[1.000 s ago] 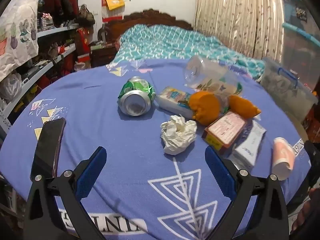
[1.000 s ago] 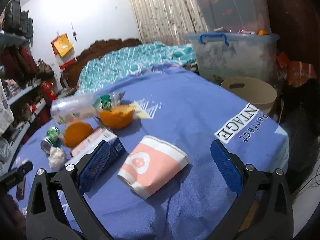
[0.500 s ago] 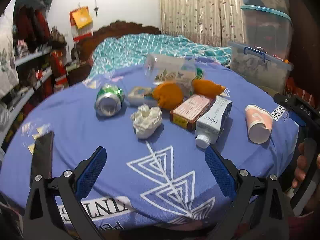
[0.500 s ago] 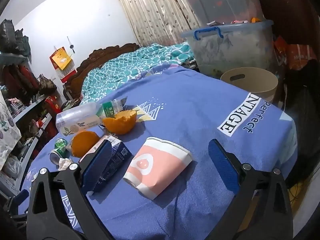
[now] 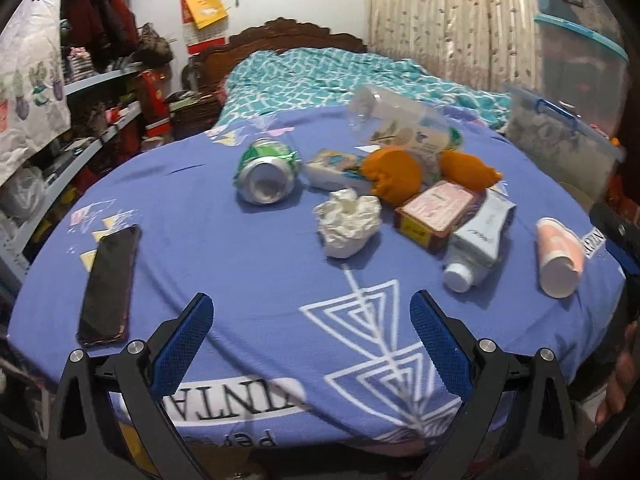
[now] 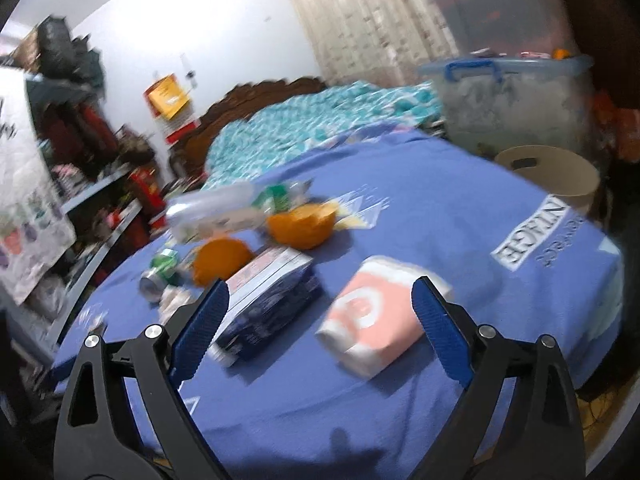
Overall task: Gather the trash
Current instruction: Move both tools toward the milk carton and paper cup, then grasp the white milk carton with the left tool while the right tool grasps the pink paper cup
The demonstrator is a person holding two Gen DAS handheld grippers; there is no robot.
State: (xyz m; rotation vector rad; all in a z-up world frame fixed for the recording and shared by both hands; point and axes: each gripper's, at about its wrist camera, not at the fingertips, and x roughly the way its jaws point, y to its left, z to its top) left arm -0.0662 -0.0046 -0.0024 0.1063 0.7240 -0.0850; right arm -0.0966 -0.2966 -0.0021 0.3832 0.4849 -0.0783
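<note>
Paper cup [image 6: 378, 314], lying on its side on the blue tablecloth [image 6: 460, 224] between the right gripper's [image 6: 320, 320] parted, slightly narrowing jaws, not yet pinched: centre both pads across its crushable wall; left gripper [image 5: 310, 334] open, empty.

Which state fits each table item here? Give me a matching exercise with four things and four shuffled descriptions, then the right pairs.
Things:
1. green can
2. tissue
3. paper cup
4. phone

States:
A. crumpled into a white wad
B. lying flat, dark screen up
C. on its side, dented, silver end toward the left wrist camera
D. on its side, pink and white, near the table's right edge

Pairs: 1-C, 2-A, 3-D, 4-B
</note>
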